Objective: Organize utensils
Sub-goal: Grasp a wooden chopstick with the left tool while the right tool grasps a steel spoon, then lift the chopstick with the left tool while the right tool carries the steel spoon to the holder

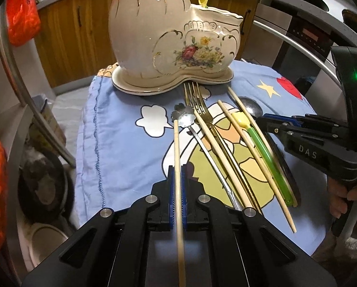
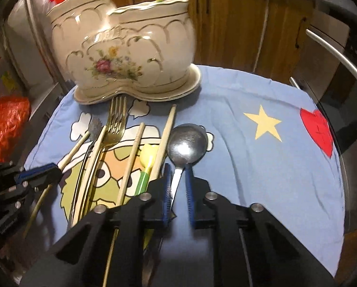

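Left claw: my left gripper at lower centre of its view is clenched on a wooden chopstick, which runs up between the blue pads toward the flower-shaped spoon.
Right claw: my right gripper has its pads around the handle of the steel spoon; I see a slight gap on the right pad, so I cannot tell if it grips.
Spoon bowl: just above the fingertips, mid-frame.
Holder: the ceramic utensil holder stands at the top, on the blue cloth.
Others: gold fork and green-handled utensil lie between.
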